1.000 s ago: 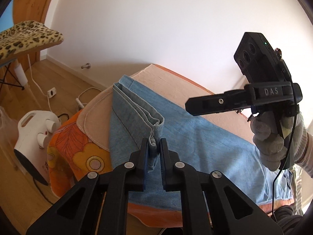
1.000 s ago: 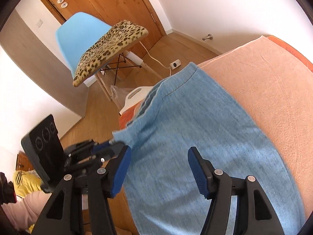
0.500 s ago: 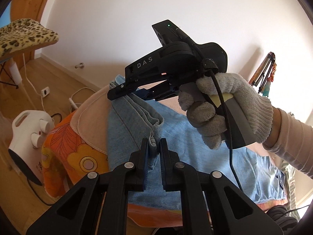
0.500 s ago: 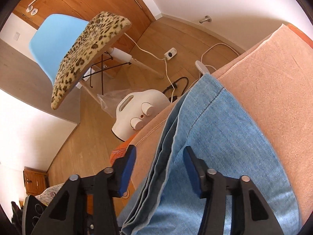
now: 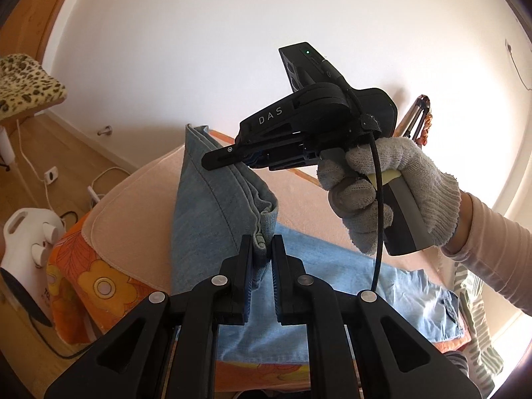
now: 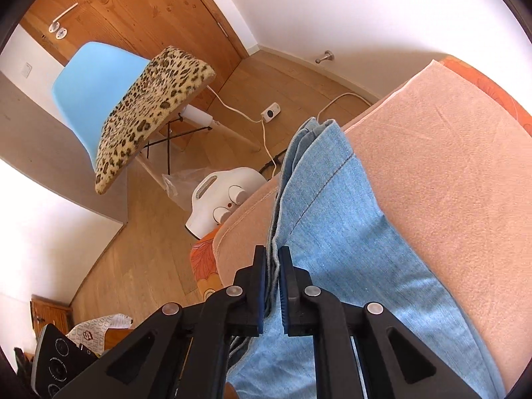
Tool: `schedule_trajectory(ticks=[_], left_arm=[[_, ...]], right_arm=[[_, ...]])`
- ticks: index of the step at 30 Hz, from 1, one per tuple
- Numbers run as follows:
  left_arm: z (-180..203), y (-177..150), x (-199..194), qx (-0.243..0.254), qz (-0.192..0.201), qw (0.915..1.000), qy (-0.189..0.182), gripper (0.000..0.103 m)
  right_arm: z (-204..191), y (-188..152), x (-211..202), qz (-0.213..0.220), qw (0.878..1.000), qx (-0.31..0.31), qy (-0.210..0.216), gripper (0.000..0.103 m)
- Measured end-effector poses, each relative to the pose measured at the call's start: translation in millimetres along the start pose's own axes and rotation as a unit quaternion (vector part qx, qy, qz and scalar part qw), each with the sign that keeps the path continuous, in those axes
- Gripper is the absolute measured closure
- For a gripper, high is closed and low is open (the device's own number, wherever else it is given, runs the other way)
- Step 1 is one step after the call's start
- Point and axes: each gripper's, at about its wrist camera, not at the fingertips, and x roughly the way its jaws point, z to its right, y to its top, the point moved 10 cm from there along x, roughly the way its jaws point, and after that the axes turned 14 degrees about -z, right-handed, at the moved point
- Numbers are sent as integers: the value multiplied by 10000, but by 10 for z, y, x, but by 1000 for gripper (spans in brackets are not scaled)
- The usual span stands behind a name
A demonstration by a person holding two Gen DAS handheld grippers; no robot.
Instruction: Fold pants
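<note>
Light blue denim pants (image 5: 332, 276) lie along a peach blanket (image 5: 133, 216) on a bed. My left gripper (image 5: 262, 249) is shut on the near corner of the leg hems and holds it raised. My right gripper (image 5: 216, 161), held by a gloved hand (image 5: 382, 193), pinches the far corner of the same hem. Seen from the right wrist, my right gripper (image 6: 272, 266) has its jaws closed on the stacked hem edges of the pants (image 6: 332, 219). The lifted leg end stands up between the two grippers.
A white fan heater (image 6: 222, 202) stands on the wooden floor by the bed corner, with cables and a socket strip (image 6: 271, 113). A blue chair (image 6: 83, 99) with a leopard cushion (image 6: 149, 106) stands by the wooden door. An orange floral cover (image 5: 86, 282) hangs over the bed's edge.
My right gripper swung in from the right to the far hem corner and closed on it. My left gripper rose, lifting the leg end off the blanket.
</note>
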Motion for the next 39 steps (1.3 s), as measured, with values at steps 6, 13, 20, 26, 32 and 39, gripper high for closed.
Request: schedule_trajectory(ticks=[6,13,20,26,32,39], left_arm=[[403,-63,53,350,-145,9988,-304,94],[981,-489,425,785,-771,9916,-683,94],[1362,-983,873,1353,-1337,9806,-468,94],[1335,-1140,926,1514,-1557,9759,-201,94],[1360,-1069,831,1478,-1485,9775,-234,94],[1360,-968,718,1275,-1421,9807,-409,94]], right_arm=[[239,-351,-438,336,9987,375,-76,98],[896,-1241,-766,708,9908,1151,-40,99],[1530,-2019,-642,773,9796,1845,209,98],[1660,-2213,-489,924,9734,1998,634,93],[1831,-2271,-514,1226,9639,2139,1004,57],[2112,-2019,-539,1483,9408,2627,1543,55]])
